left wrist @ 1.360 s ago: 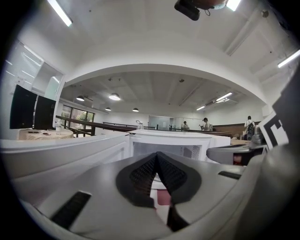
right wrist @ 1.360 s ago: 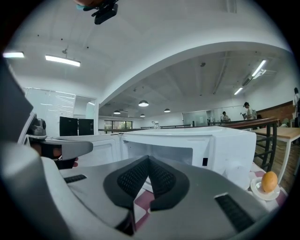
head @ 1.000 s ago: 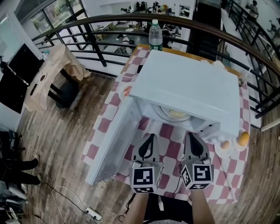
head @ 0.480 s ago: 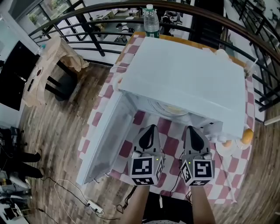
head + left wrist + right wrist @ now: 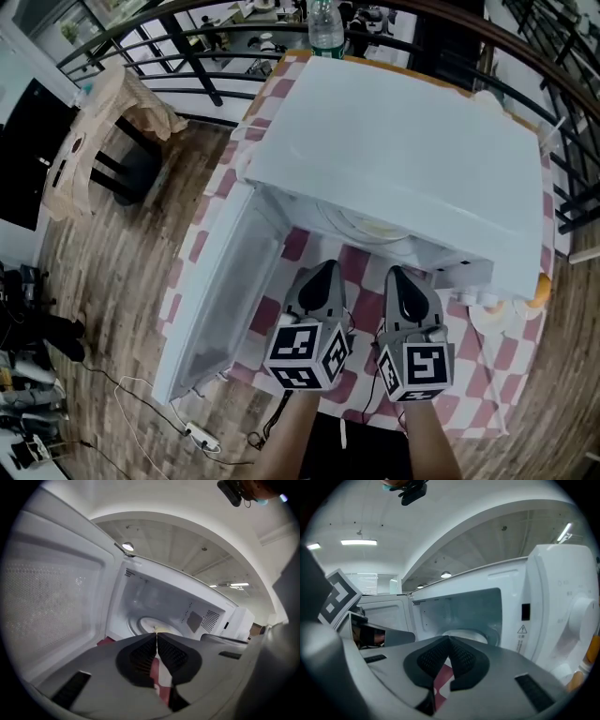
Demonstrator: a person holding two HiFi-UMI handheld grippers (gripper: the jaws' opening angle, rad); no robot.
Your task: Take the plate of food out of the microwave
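The white microwave [image 5: 403,159] stands on a red-and-white checked table, its door [image 5: 225,291] swung open to the left. Inside, a white plate [image 5: 370,228] with pale food rests on the turntable; it also shows in the left gripper view as the plate [image 5: 143,623] and in the right gripper view as the plate [image 5: 464,636]. My left gripper [image 5: 325,272] and right gripper [image 5: 398,275] hover side by side just in front of the opening, short of the plate. The left gripper [image 5: 156,634] has its tips almost together and is just opening, with nothing between them. The right gripper [image 5: 449,639] is shut and empty.
A water bottle [image 5: 325,28] stands behind the microwave. A small dish with an orange item [image 5: 539,291] lies at the table's right edge. A cardboard-covered stool [image 5: 103,131] stands on the wooden floor at left, with a cable and power strip [image 5: 197,433] below. A black railing curves behind the table.
The view has moved closer over the microwave, and both grippers have edged forward toward the opening. The plate has stayed in place.
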